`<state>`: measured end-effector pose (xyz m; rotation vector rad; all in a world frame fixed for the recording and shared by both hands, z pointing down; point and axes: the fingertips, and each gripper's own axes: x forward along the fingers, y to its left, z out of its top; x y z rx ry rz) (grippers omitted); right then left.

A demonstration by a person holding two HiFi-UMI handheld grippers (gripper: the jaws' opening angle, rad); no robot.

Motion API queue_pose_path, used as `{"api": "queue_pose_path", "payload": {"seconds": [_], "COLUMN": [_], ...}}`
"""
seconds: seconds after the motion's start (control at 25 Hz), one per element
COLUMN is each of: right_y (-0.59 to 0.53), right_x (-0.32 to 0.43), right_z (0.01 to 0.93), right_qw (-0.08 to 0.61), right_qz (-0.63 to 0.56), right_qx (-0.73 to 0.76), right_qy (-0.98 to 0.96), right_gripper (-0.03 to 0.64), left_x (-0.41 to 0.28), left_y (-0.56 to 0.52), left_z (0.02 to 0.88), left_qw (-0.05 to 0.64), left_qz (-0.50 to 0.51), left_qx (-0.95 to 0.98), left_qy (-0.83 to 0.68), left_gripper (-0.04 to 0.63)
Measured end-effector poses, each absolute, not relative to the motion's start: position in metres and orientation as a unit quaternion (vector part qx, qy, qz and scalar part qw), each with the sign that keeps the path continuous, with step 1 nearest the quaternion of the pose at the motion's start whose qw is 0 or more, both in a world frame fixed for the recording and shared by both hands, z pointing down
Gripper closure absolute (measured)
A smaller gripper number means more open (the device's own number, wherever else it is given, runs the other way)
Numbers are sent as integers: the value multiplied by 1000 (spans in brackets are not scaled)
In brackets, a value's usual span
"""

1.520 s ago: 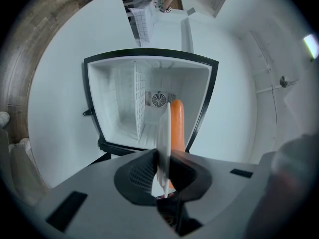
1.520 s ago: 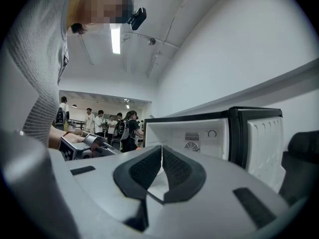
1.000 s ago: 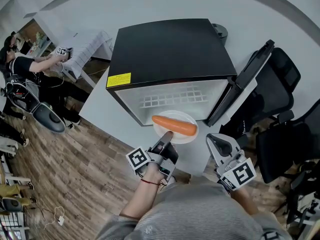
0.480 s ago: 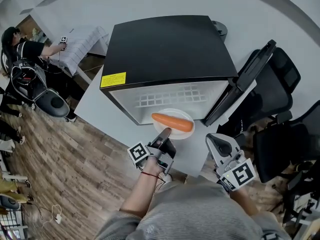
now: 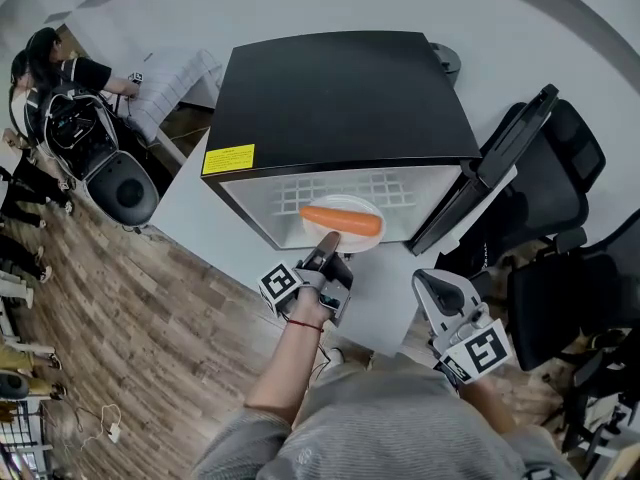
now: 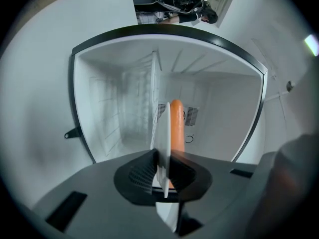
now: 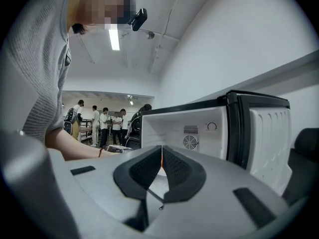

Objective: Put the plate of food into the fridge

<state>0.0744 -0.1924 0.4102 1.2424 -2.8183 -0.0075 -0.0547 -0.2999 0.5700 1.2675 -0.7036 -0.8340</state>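
Left gripper (image 5: 327,251): jaws clamped on the near rim of the plate (image 5: 345,240), one pad above and one below. The carrot (image 5: 342,220) lies loose across the plate. The plate sits at the mouth of the open fridge (image 5: 340,98), in the air, not set down; we can't tell how far in it is. A wire shelf (image 5: 345,190) runs inside.

Risks as we see them:
- We only have a rim pinch, so the weight hangs out past the pads. The plate could droop or slip.
- Any tilt and the carrot rolls off.
- The far rim could clip the shelf or the frame if we go in low.
- The door (image 5: 480,178) stands open with nothing holding it, and a swing back would hit the plate.

Right gripper (image 5: 440,290): jaws together, empty, well clear of the door.
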Motion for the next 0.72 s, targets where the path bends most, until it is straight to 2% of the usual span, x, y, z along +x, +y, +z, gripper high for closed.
{"api": "queue_pose_path", "payload": {"seconds": [0.72], "right_y": [-205], "right_x": [78], "right_z": [418], "right_qw": [37], "right_qz": [6], "right_qx": [393], "right_qy": [-919], "right_gripper": [603], "left_x": [-60], "left_y": [-363], "left_z": [581], "left_qw": [646], "left_qz": [-368], "left_qx": [553], "left_qy": [-378], "left_gripper": [552]}}
